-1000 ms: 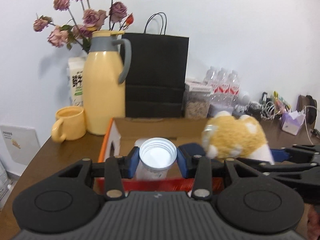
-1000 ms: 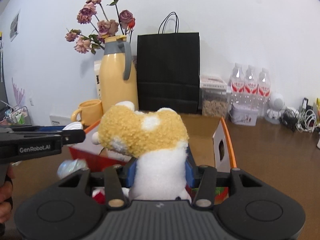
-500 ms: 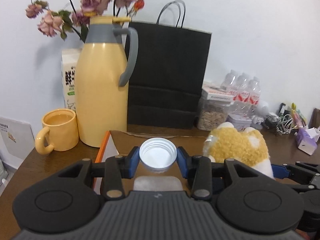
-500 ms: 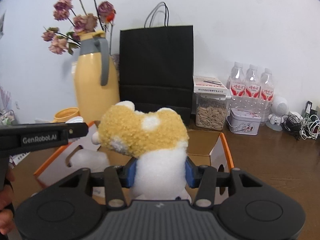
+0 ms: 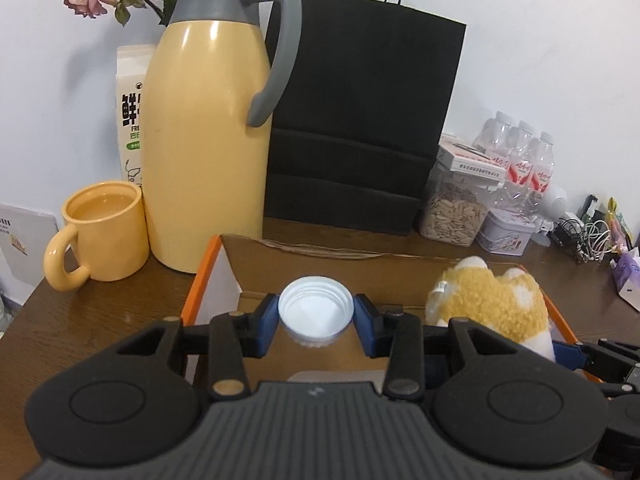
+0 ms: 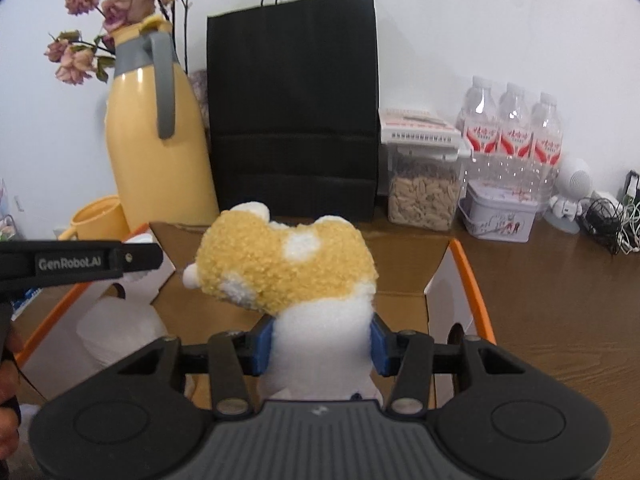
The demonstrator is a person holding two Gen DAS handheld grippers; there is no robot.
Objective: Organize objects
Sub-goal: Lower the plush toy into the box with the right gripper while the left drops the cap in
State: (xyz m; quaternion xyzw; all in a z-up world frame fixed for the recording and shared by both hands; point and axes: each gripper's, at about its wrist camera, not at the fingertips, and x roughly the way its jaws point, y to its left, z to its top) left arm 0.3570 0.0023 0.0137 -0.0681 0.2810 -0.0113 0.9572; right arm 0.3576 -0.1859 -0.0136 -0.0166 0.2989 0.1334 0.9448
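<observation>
My left gripper (image 5: pixel 316 320) is shut on a white plastic bottle (image 5: pixel 316 314) with a ribbed cap, held over the left side of an open cardboard box (image 5: pixel 320 268) with an orange rim. My right gripper (image 6: pixel 322 346) is shut on a yellow and white plush toy (image 6: pixel 288 268), held over the same box (image 6: pixel 400 276). The plush (image 5: pixel 492 304) shows at the right in the left wrist view. The left gripper's side (image 6: pixel 80 264) and the bottle's body (image 6: pixel 116 328) show at the left in the right wrist view.
Behind the box stand a yellow thermos jug (image 5: pixel 208 136), a yellow mug (image 5: pixel 104 232), a milk carton (image 5: pixel 132 108), a black paper bag (image 5: pixel 360 120), a seed jar (image 5: pixel 452 216), water bottles (image 6: pixel 512 140) and a small tin (image 6: pixel 496 216). Cables (image 6: pixel 608 220) lie far right.
Both grippers have moved forward and down over the box with their objects. The red front edge of the box has left view.
</observation>
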